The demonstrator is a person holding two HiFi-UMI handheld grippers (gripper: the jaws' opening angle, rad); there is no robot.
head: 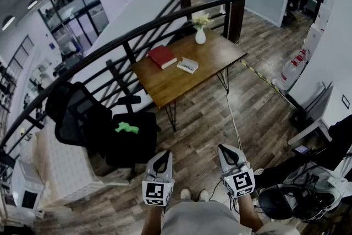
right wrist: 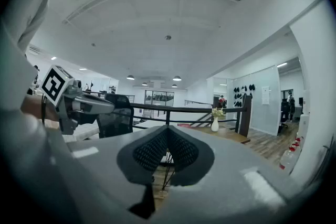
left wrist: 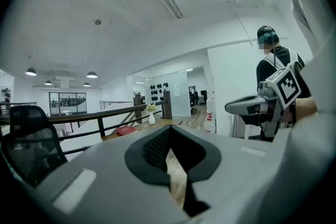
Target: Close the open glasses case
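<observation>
A person stands on the wooden floor with the left hand-held gripper and right hand-held gripper held close to the body, each with jaws pressed together on nothing. Well apart from both, the glasses case lies open on the tabletop, just beside a red book and near a white vase.

On the table, book left of glasses case, vase behind both.
</observation>
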